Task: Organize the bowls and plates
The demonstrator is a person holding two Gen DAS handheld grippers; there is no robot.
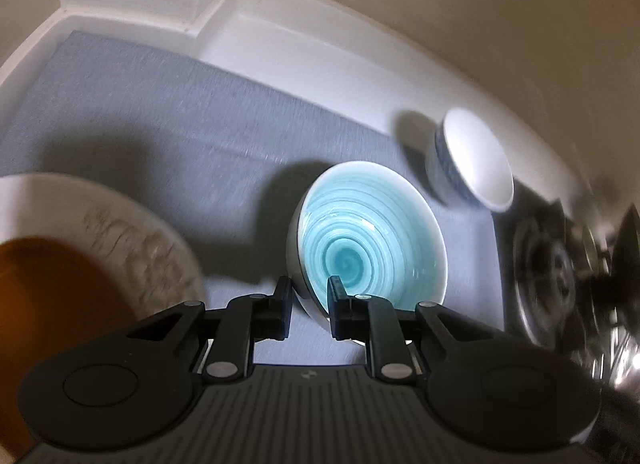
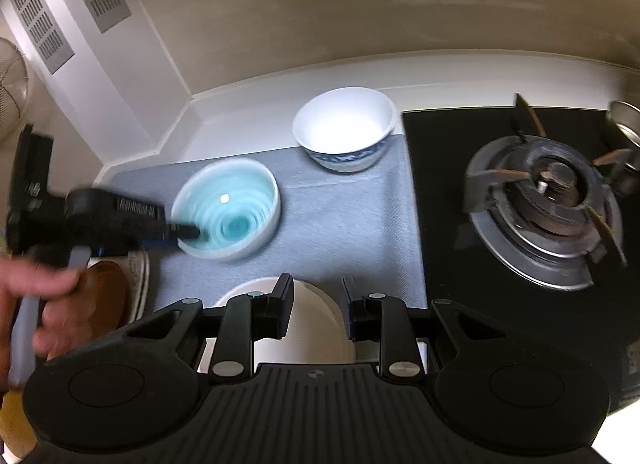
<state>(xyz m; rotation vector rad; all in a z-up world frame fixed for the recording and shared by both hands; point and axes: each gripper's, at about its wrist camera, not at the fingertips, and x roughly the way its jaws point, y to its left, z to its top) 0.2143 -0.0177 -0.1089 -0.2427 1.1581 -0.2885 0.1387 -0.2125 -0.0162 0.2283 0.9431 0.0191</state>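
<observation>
My left gripper is shut on the near rim of a turquoise spiral bowl, one finger inside and one outside; the bowl is blurred and looks tilted over the grey mat. The right wrist view shows the same gripper gripping that bowl. A white bowl with a blue pattern stands at the mat's far edge. My right gripper is open, its fingers either side of a white bowl just below it. A brown dish on a patterned plate lies at the left.
A gas burner on a black hob sits right of the mat. The white counter edge and wall run behind. A vent panel is at upper left.
</observation>
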